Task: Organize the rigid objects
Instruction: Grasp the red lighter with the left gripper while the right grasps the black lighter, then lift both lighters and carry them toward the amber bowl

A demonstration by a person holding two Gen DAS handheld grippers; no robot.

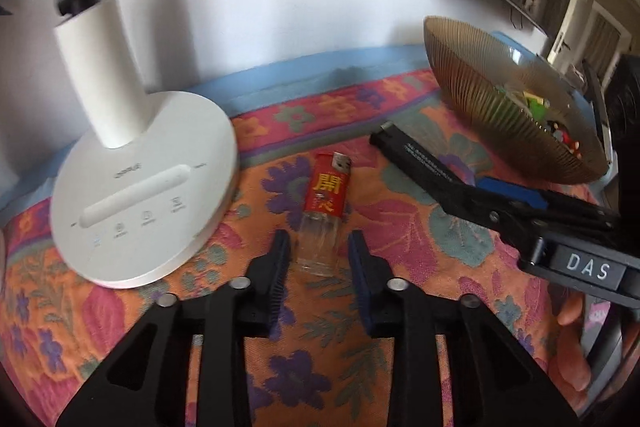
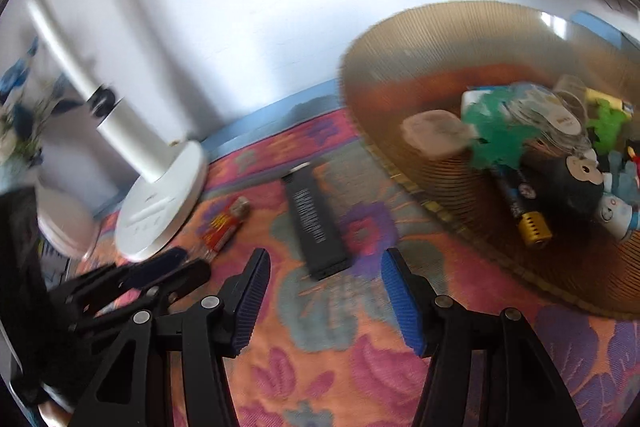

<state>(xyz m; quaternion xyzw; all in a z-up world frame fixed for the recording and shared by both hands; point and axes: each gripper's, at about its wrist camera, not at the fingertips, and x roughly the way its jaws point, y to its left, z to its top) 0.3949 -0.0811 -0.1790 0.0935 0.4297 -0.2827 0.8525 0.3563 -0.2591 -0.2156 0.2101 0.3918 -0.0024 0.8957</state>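
one lighter (image 1: 326, 205), one black bar (image 2: 316, 225), one bowl (image 2: 384, 39).

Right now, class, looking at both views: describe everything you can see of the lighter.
The lighter lies flat on the flowered tablecloth, metal head pointing toward the wall. A red wrapper with yellow characters covers its upper half; the lower half is clear plastic. It sits between the open left tongs, apparently untouched, beside the white lamp base. The right wrist view shows it blurred.
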